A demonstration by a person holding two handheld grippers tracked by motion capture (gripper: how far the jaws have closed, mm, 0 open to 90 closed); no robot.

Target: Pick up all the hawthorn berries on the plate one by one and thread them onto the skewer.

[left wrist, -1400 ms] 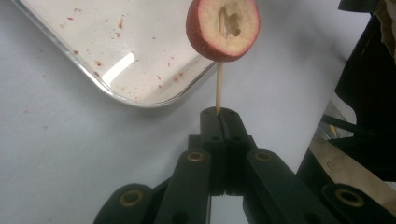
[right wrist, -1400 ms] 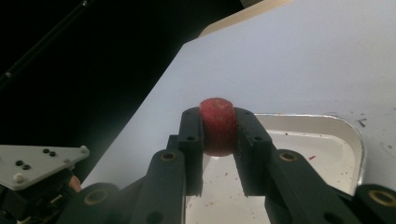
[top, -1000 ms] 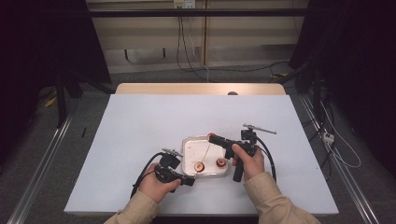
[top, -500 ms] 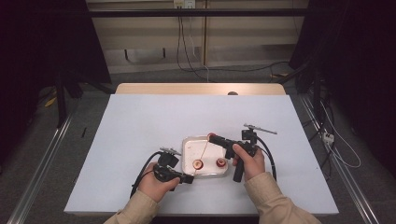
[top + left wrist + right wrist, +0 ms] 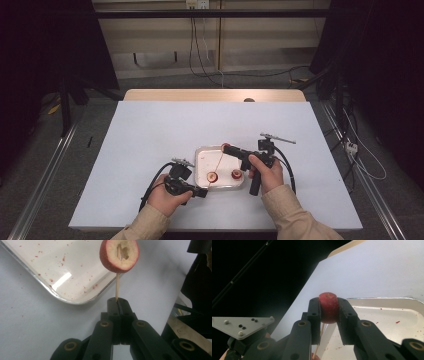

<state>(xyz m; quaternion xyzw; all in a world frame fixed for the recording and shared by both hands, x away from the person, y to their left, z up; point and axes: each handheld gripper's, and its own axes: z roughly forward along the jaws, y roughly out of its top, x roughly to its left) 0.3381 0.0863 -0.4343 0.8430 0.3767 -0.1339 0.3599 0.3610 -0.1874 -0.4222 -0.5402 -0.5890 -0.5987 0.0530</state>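
Note:
My left gripper (image 5: 117, 301) is shut on the lower end of a thin wooden skewer (image 5: 116, 286). A cored red fruit (image 5: 119, 255) is threaded on it, just above the jaws. In the high view the left gripper (image 5: 203, 192) sits at the tray's near edge, and the skewer (image 5: 218, 161) slants up toward my right gripper (image 5: 227, 148). The right gripper (image 5: 329, 302) is shut on a second red fruit (image 5: 328, 311), held over the tray's far side. The skewer (image 5: 319, 341) runs up to the underside of this fruit. A third red fruit (image 5: 235, 174) lies in the tray.
The shallow white tray (image 5: 202, 156), speckled with red bits, lies at the near middle of the white table (image 5: 150, 135). Black cables trail from both grippers toward the table's near edge. The person's hands and beige sleeves come in from below.

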